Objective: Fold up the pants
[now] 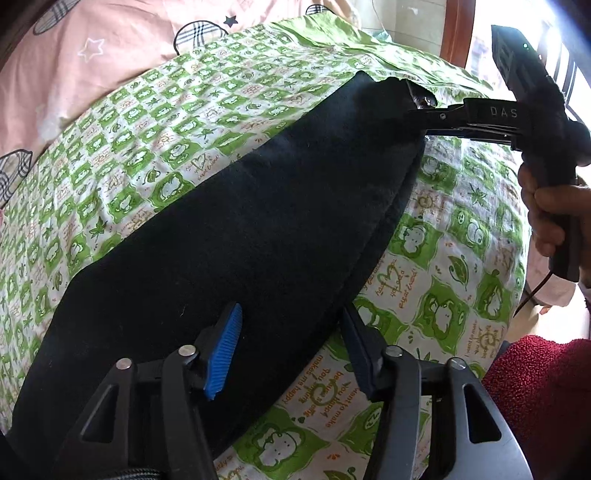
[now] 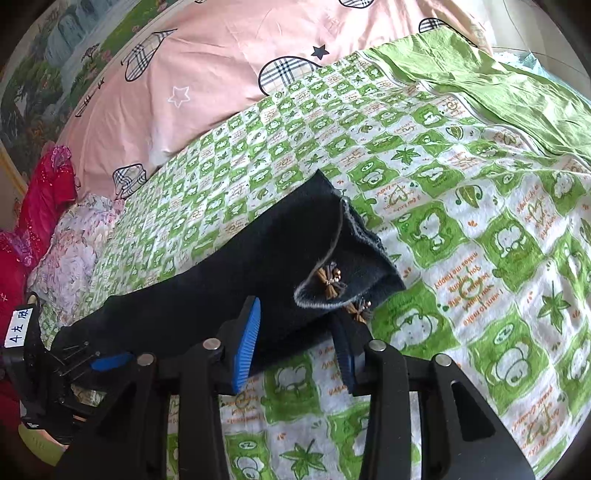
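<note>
Black pants [image 1: 236, 236] lie folded lengthwise on a green-and-white checked bedcover [image 1: 155, 122]. My left gripper [image 1: 291, 350] is open, its jaws straddling the pants' near edge at one end. My right gripper [image 2: 299, 343] is open, its jaws either side of the hem end of the pants [image 2: 236, 273], where a small gold bow trim [image 2: 330, 282] shows. In the left wrist view the right gripper [image 1: 428, 112] reaches in at the far end of the pants, held by a hand. In the right wrist view the left gripper [image 2: 107, 360] sits at the other end, bottom left.
A pink quilt [image 2: 207, 85] with plaid hearts lies behind the bedcover. Red and floral fabrics [image 2: 55, 221] are piled at the left. A red towel-like cloth [image 1: 543, 387] lies at the right. A window with a wooden frame [image 1: 454, 33] is beyond the bed.
</note>
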Tool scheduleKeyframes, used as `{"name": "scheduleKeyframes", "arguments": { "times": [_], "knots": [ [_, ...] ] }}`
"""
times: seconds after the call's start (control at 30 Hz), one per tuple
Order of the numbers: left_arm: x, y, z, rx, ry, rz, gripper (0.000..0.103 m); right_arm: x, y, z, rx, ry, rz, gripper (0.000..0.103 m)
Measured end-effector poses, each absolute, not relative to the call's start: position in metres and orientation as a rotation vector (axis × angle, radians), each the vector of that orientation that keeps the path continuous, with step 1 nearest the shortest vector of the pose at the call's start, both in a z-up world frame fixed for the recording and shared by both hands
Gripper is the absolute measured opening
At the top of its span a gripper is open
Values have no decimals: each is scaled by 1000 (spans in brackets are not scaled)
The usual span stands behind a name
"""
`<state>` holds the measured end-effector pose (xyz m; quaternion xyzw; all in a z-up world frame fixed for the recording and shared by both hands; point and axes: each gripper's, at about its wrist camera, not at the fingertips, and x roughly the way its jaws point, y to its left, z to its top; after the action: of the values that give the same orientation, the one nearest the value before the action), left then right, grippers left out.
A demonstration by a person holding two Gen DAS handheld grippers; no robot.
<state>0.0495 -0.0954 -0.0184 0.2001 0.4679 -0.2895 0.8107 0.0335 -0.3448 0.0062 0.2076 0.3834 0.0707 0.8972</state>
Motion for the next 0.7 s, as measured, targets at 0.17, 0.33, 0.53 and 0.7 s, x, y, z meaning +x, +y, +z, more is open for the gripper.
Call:
{"name": "scheduleKeyframes", "arguments": {
  "times": [0.17, 0.33, 0.53, 0.7],
  "knots": [
    [54, -91, -15, 389, 1024, -661, 33, 35, -346, 3, 434, 800, 152, 16],
    [56, -91, -13, 373, 1042, -697, 20, 33, -346, 7, 428, 792, 156, 11],
    [55, -87, -9, 380, 1034, -708, 9, 28, -344, 15, 421, 774, 169, 6],
    [45, -86, 0, 392, 1010, -721, 6, 20, -348, 24, 422, 757, 173, 6]
  ]
}}
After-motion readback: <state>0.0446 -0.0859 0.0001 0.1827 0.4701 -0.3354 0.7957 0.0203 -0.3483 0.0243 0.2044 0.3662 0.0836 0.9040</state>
